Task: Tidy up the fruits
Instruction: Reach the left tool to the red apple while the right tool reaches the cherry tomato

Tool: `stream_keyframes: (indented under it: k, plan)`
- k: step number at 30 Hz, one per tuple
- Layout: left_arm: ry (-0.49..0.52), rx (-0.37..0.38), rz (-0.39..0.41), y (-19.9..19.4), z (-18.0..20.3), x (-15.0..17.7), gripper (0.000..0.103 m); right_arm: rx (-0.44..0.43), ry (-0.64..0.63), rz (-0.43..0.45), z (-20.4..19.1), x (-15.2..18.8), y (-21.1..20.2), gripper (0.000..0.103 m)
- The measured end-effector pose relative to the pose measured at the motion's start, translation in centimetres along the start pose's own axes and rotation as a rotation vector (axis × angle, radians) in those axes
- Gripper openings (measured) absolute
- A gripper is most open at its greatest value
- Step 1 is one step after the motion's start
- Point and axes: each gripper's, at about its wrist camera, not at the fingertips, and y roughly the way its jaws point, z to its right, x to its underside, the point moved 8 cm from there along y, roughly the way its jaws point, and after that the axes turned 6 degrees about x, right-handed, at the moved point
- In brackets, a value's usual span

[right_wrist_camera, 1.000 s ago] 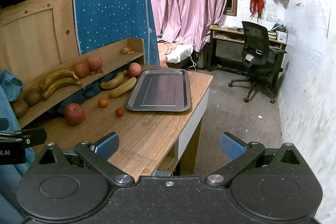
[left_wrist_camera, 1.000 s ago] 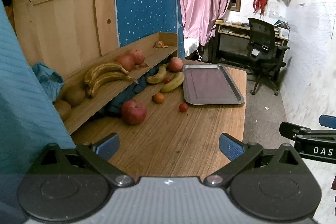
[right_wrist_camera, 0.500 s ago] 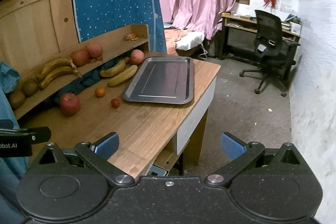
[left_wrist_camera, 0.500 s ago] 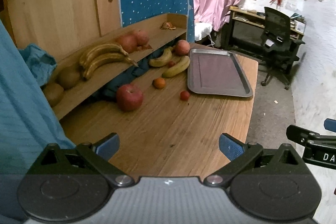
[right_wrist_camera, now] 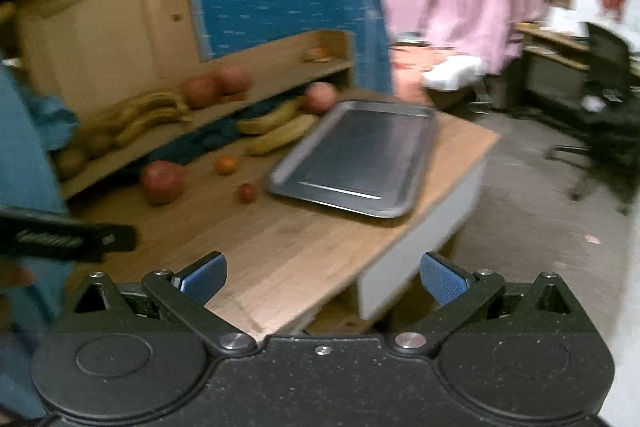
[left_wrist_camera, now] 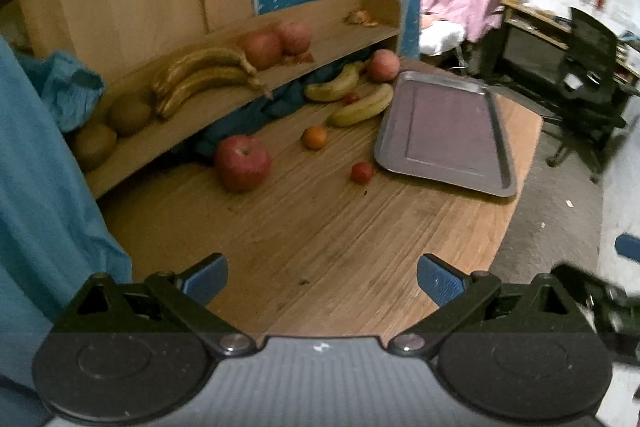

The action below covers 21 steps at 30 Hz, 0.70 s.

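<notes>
Wooden table (left_wrist_camera: pixel 320 235), rectangular metal tray (left_wrist_camera: pixel 448 135)

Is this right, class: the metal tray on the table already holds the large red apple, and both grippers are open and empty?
Not quite. The metal tray is empty; the large red apple sits on the table, apart from the tray, as the left wrist view shows. The left gripper and right gripper are indeed open and empty.

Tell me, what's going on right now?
Left gripper and right gripper open, holding nothing. Tray bare; apple, bananas loose on table. Nothing in the way.
</notes>
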Motion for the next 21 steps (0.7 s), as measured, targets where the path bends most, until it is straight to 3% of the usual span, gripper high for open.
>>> stream_keyframes:
  k: [13, 21]
  plan:
    - [-0.133, -0.127, -0.043, 2.3, -2.0, -2.5, 0.103, -0.131, -0.125, -0.069, -0.5, -2.0, 3.7, 0.102]
    - [-0.21, -0.174, -0.067, 5.1, -5.0, -4.3, 0.103, -0.169, -0.221, -0.127, -2.1, -4.5, 8.5, 0.102]
